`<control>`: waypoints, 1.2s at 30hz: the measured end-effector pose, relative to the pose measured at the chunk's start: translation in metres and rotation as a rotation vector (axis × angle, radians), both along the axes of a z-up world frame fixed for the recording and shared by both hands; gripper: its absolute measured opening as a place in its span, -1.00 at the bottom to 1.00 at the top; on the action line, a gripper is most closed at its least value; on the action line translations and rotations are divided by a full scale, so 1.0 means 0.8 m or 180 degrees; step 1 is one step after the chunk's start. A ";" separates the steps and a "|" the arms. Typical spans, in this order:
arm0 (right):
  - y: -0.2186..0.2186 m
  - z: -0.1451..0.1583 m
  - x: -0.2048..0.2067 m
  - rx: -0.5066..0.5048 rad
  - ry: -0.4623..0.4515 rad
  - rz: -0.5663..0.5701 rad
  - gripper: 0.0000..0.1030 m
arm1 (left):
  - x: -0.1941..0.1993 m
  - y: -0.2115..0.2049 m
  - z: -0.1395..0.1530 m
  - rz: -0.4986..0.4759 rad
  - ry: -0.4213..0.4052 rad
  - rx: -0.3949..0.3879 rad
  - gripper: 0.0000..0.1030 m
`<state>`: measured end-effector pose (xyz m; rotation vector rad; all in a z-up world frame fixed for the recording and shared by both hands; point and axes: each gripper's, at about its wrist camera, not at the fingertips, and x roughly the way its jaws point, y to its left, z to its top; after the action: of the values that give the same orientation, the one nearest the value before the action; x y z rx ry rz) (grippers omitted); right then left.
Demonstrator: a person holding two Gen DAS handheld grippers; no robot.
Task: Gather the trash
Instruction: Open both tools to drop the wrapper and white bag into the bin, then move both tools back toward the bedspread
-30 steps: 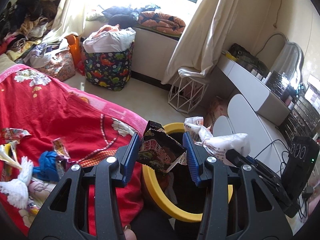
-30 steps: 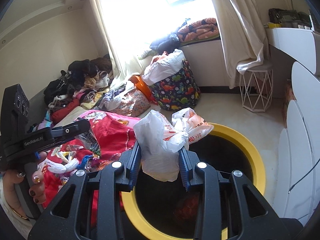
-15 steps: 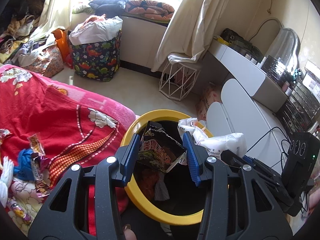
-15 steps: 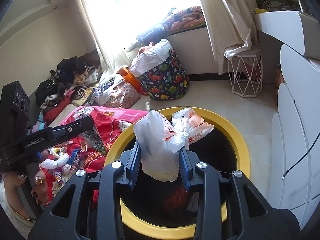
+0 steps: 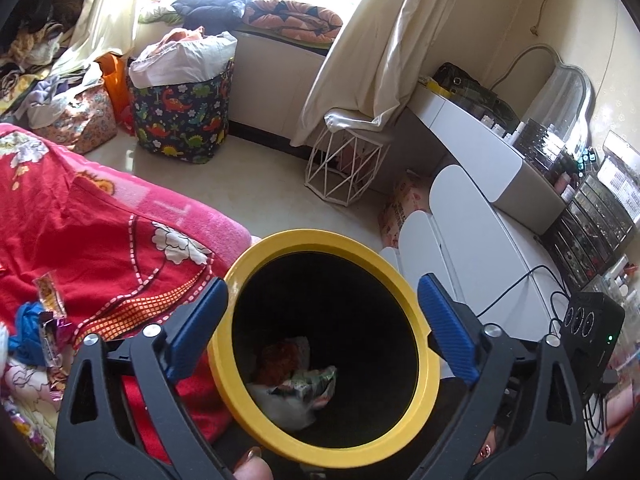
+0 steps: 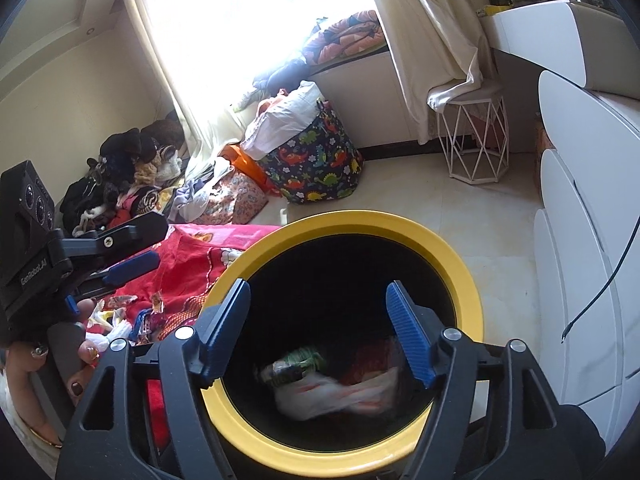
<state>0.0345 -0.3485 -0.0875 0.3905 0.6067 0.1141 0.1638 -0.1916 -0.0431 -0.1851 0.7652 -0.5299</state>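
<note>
trash (image 5: 298,376) in bin (image 5: 320,240), blanket (image 5: 80,232) left, stool (image 5: 348,168) behind

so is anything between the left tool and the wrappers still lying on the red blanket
Nothing visible blocks it. The left tool, its jaws opening and empty, hangs over the yellow bin. The wrappers lie in the open on the red blanket, off to its left beside the bin.

— Premises type?
— Lived-in home bedroom: bed with red floral blanket (image 5: 100,236), curtained window (image 6: 224,32), dinosaur-print laundry basket (image 5: 180,116).
— Further evidence?
— White dressing table (image 5: 484,152) with mirror (image 5: 560,96); clothes heaped (image 6: 120,176) along the wall.
</note>
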 end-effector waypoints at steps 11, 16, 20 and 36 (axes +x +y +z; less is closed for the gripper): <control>0.008 0.011 -0.010 -0.0234 -0.0294 -0.0075 0.57 | -0.016 0.026 0.010 0.0194 -0.0166 0.0082 0.78; 0.018 0.017 -0.013 -0.0354 -0.0410 -0.0053 0.58 | -0.020 0.044 0.015 0.0295 -0.0181 0.0043 0.78; 0.029 0.023 -0.017 -0.0453 -0.0481 -0.0031 0.62 | -0.025 0.060 0.018 0.0371 -0.0205 0.0032 0.78; 0.062 0.035 -0.027 -0.0628 -0.0670 0.0076 0.65 | -0.042 0.107 0.031 0.0660 -0.0330 0.0072 0.78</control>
<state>0.0127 -0.2992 -0.0594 0.1771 0.4104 0.1153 0.1303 -0.1062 -0.0182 -0.2117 0.6420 -0.3315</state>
